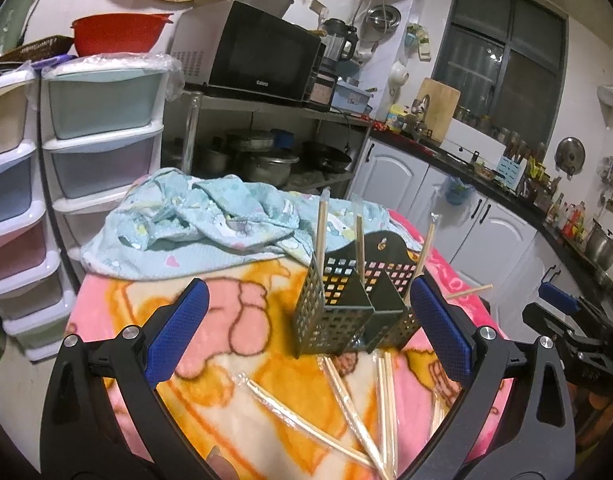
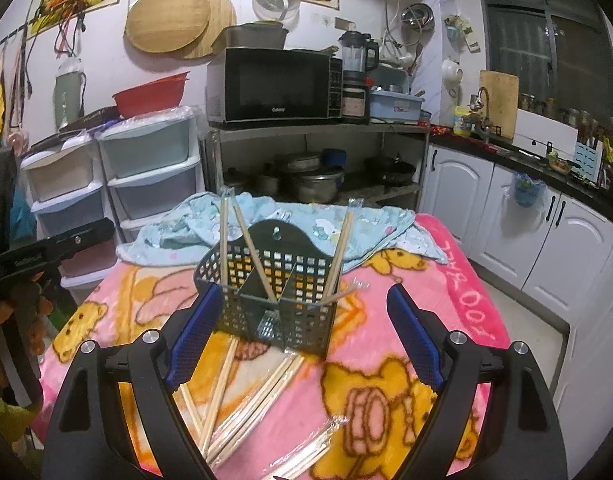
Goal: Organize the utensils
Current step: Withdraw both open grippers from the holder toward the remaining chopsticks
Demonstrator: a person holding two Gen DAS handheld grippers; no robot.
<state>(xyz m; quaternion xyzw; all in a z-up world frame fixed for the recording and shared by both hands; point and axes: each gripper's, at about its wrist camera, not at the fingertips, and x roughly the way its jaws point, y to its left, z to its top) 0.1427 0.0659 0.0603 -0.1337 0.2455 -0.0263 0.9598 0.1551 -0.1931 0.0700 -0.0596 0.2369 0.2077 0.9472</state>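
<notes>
Both grippers gape near the holder [image 2: 266, 304], apparently empty.

indoor artificial light, moderately dim, cool cast; window [image 1: 502, 60] dark. strong fisheye bending with black vignette at corners of both views. mild softness and noise throughout; glare on wrapped chopsticks [image 2: 242, 408]; soft shadows on blanket [image 2: 386, 360].

Left tool [image 1: 309, 312] jaws wide, empty; right tool [image 2: 303, 316] likewise
</notes>
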